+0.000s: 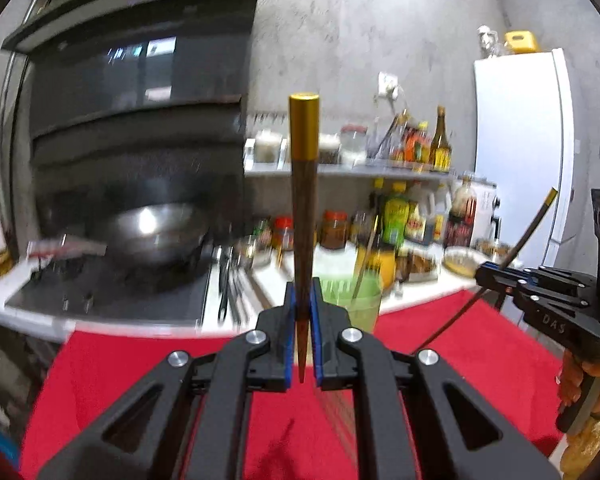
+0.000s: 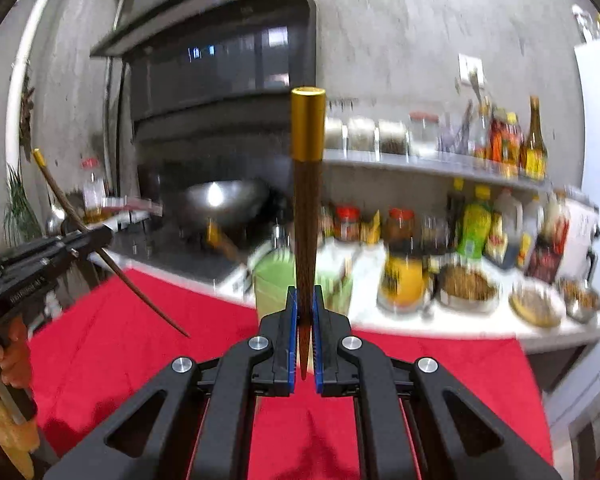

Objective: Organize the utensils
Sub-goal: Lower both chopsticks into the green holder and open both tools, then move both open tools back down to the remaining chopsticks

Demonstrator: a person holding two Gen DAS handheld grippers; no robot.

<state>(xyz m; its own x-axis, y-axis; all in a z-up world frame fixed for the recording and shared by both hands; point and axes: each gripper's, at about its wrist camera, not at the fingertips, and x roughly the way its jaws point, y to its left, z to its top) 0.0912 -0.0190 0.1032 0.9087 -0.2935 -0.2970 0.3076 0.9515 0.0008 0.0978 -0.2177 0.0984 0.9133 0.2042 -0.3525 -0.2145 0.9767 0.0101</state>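
My left gripper (image 1: 303, 296) is shut on a brown chopstick with a gold cap (image 1: 303, 200), held upright above the red cloth (image 1: 140, 376). My right gripper (image 2: 305, 304) is shut on a matching chopstick (image 2: 307, 200), also upright. Each gripper shows in the other's view: the right gripper (image 1: 485, 271) with its chopstick (image 1: 516, 248) at the right edge, the left gripper (image 2: 104, 236) with its chopstick (image 2: 72, 208) at the left edge. A green holder cup (image 1: 356, 300) stands behind the left fingers with another chopstick in it; it also shows in the right wrist view (image 2: 276, 280).
A white counter (image 1: 236, 308) runs behind the red cloth, with a stove and a wok (image 1: 156, 232) at the left. Several sauce bottles and jars (image 1: 396, 220) and food bowls (image 2: 468, 288) crowd the counter's right. A white fridge (image 1: 520, 140) stands at the far right.
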